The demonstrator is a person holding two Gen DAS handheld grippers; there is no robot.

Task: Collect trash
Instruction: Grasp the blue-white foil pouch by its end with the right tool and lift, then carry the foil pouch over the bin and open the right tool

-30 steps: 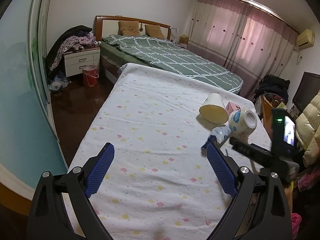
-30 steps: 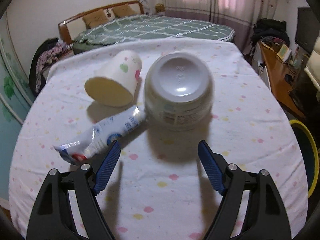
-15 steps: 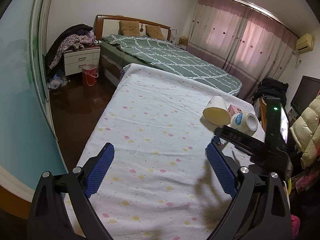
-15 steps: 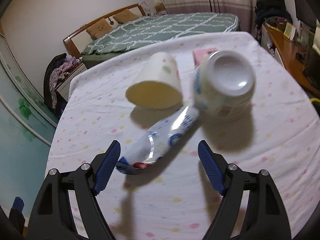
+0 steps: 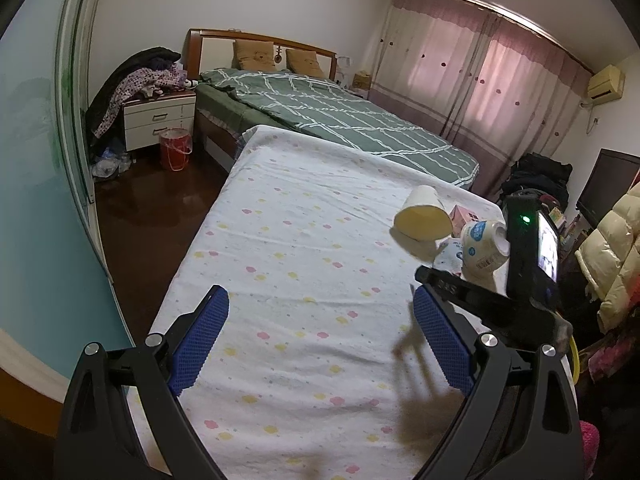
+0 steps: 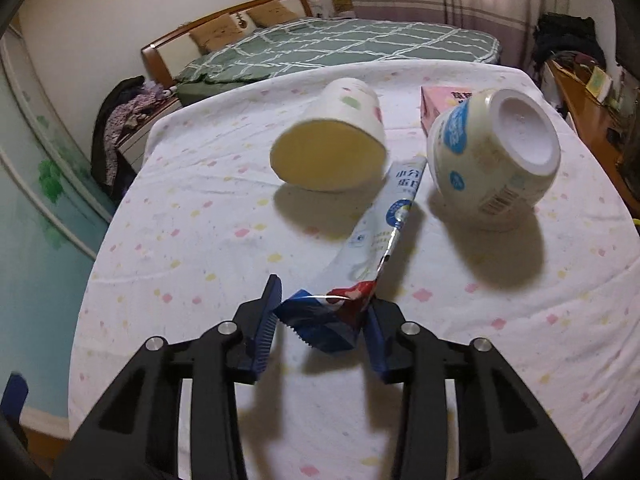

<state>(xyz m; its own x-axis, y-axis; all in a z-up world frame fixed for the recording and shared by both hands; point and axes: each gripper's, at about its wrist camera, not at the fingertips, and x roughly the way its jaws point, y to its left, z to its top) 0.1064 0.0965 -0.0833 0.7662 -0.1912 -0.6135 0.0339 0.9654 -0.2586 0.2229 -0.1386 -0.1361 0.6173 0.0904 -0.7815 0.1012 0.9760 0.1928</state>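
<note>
A long white and blue wrapper [image 6: 384,216] lies on the cloth-covered table [image 6: 200,240], between a tipped paper cup [image 6: 332,148] and an overturned white tub [image 6: 492,160]. My right gripper [image 6: 322,314] is closing on the wrapper's crumpled near end, and both blue pads touch it. A pink box [image 6: 440,104] sits behind the tub. In the left wrist view my left gripper [image 5: 320,304] hovers wide open over bare cloth with nothing between its fingers. The cup [image 5: 422,216], the tub [image 5: 480,244] and the right gripper's black body lie to its far right.
A green-quilted bed [image 5: 340,120] stands beyond the table's far end. A nightstand [image 5: 158,120] and a red bucket [image 5: 176,148] are on the dark floor to the left. A yellow-rimmed bin [image 5: 574,360] and a cream jacket [image 5: 616,256] are off the table's right edge.
My right gripper came in over the wrapper's near end, and its jaws narrowed from wide open until they touch it. The left gripper has stayed put and open.
</note>
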